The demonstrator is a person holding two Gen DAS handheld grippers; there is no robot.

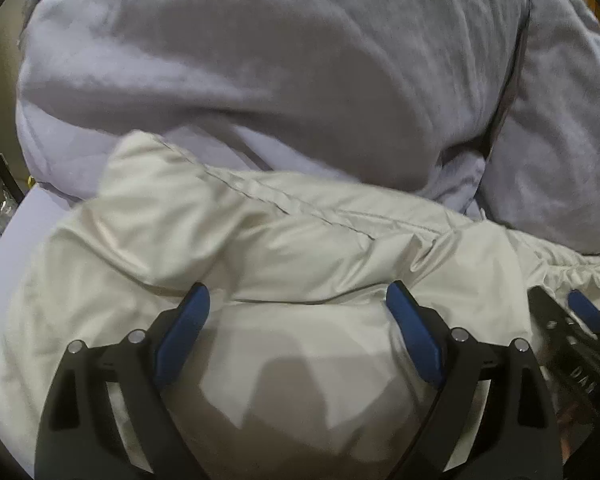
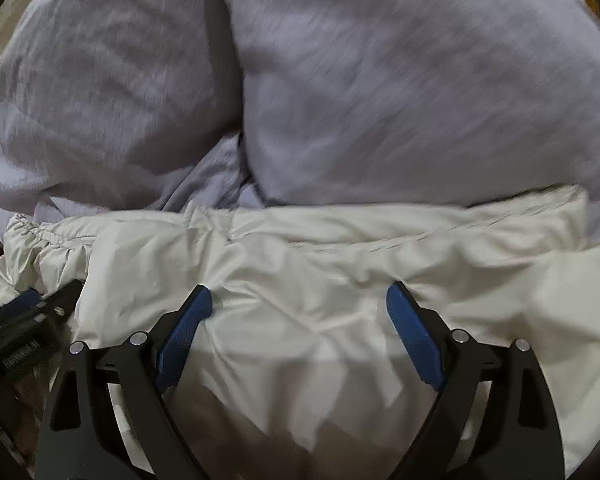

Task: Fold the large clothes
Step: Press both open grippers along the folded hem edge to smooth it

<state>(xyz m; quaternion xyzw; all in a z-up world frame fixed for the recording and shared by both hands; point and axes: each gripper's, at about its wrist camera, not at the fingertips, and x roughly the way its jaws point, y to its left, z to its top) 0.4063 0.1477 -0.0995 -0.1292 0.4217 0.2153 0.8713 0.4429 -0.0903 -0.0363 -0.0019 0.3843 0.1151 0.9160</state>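
Observation:
A cream puffy garment (image 1: 260, 248) lies bunched across the near side of the bed, with a stitched seam along its far edge and a gathered elastic hem at its right end. In the right wrist view the same cream garment (image 2: 340, 256) has its gathered hem at the left. My left gripper (image 1: 298, 300) hovers just over the fabric, its blue-padded jaws wide open with nothing pinched. My right gripper (image 2: 299, 300) stands open over the fabric in the same way. Each view catches the other gripper beside it: the right gripper (image 1: 580, 312) and the left gripper (image 2: 24, 304).
A bulky grey-lavender duvet (image 1: 280, 60) is piled right behind the garment and fills the far half of both views, seen again as the duvet (image 2: 380, 80). A pale bed sheet (image 1: 24, 232) shows at the left, with dark furniture past the edge.

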